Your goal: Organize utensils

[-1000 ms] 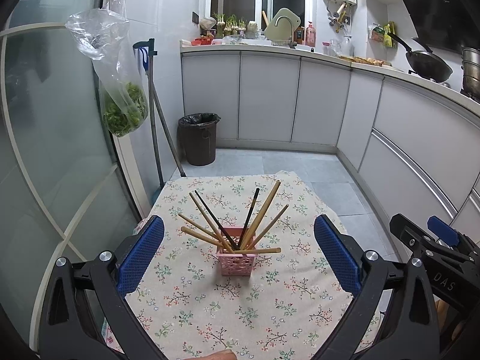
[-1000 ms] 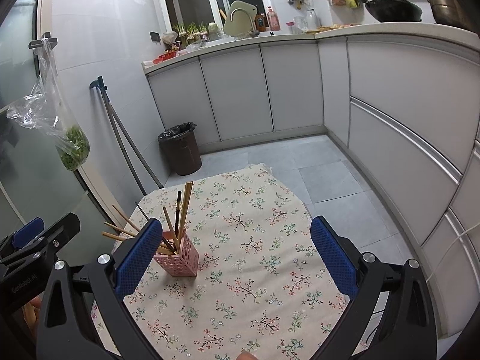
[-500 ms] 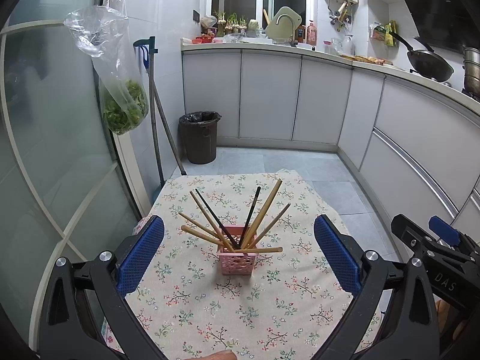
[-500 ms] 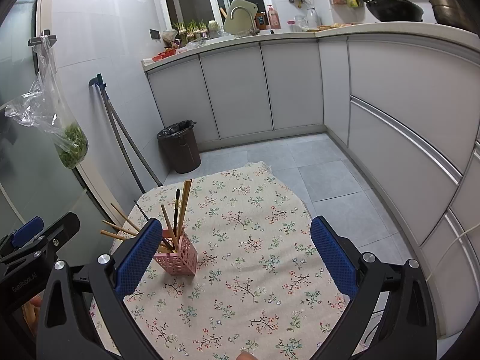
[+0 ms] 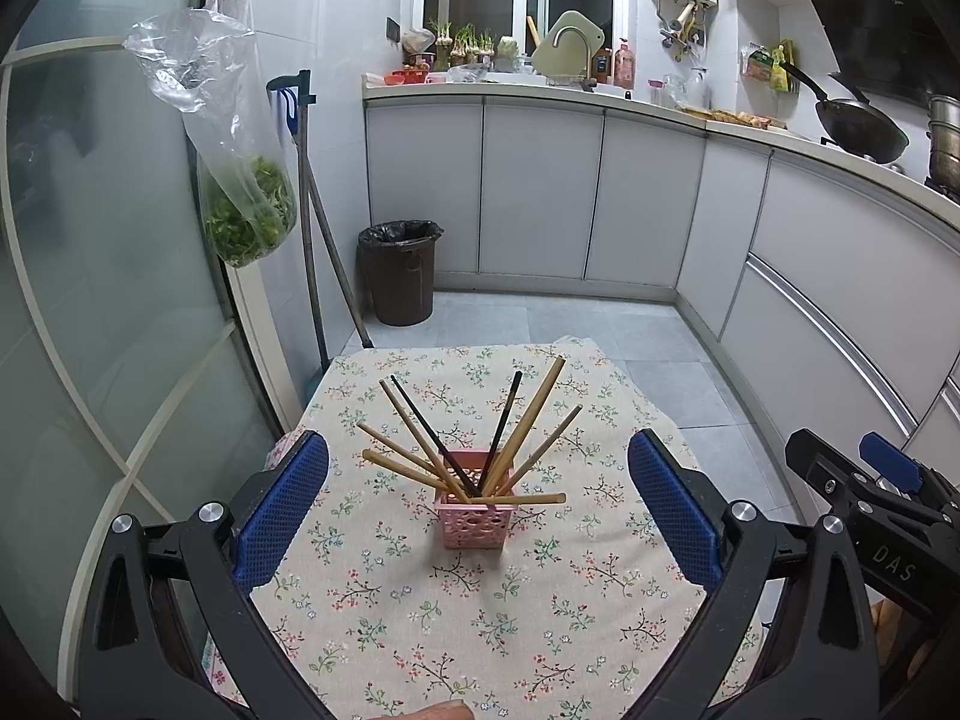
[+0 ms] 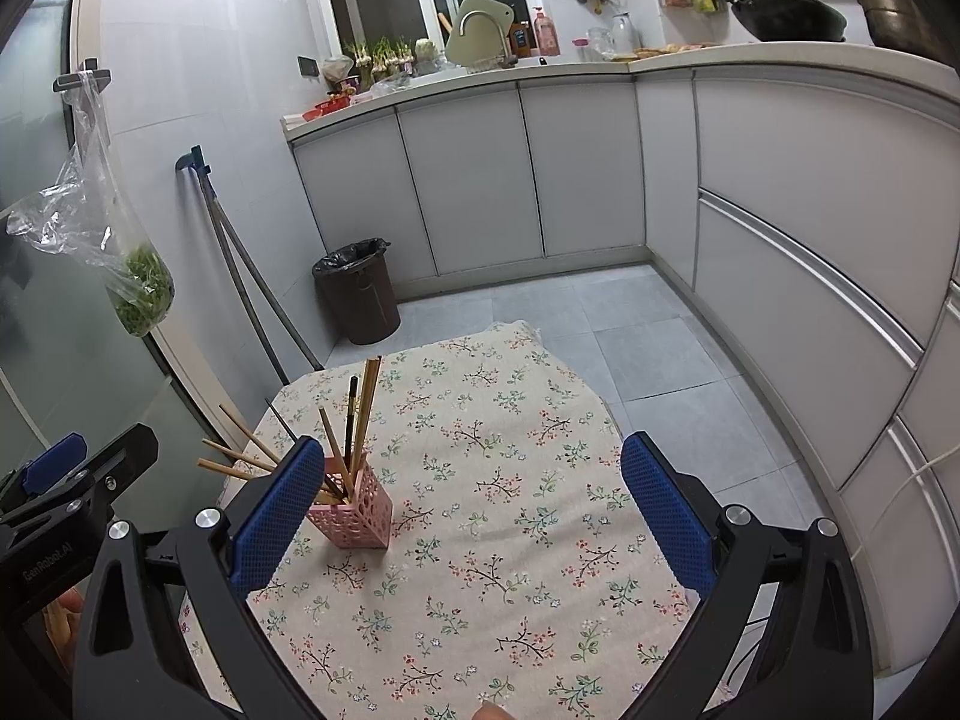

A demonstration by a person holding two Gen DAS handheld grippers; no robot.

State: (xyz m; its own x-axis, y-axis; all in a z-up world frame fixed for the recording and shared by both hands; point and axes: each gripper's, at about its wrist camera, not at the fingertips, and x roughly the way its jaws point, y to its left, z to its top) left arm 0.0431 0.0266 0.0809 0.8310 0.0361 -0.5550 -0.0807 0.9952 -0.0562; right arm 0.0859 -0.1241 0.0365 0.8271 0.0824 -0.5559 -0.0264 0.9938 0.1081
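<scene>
A small pink perforated holder (image 5: 477, 515) stands upright on the floral tablecloth (image 5: 420, 612), with several wooden and black chopsticks (image 5: 528, 420) fanned out of its top. One wooden chopstick (image 5: 522, 499) lies across its rim. My left gripper (image 5: 477, 510) hovers above the cloth, open, with the holder seen between its blue pads and nothing held. In the right wrist view the holder (image 6: 354, 510) sits beside the left blue pad. My right gripper (image 6: 468, 516) is open and empty over the cloth.
The table ends at the far edge, with grey floor tiles beyond. A dark bin (image 5: 399, 270) and a mop (image 5: 309, 210) stand by the wall. A bag of greens (image 5: 246, 180) hangs at left. Cabinets (image 6: 780, 228) curve along the right.
Both views have drifted slightly; the holder sits a touch lower in the right wrist view. The chopsticks and both open grippers are as before.
</scene>
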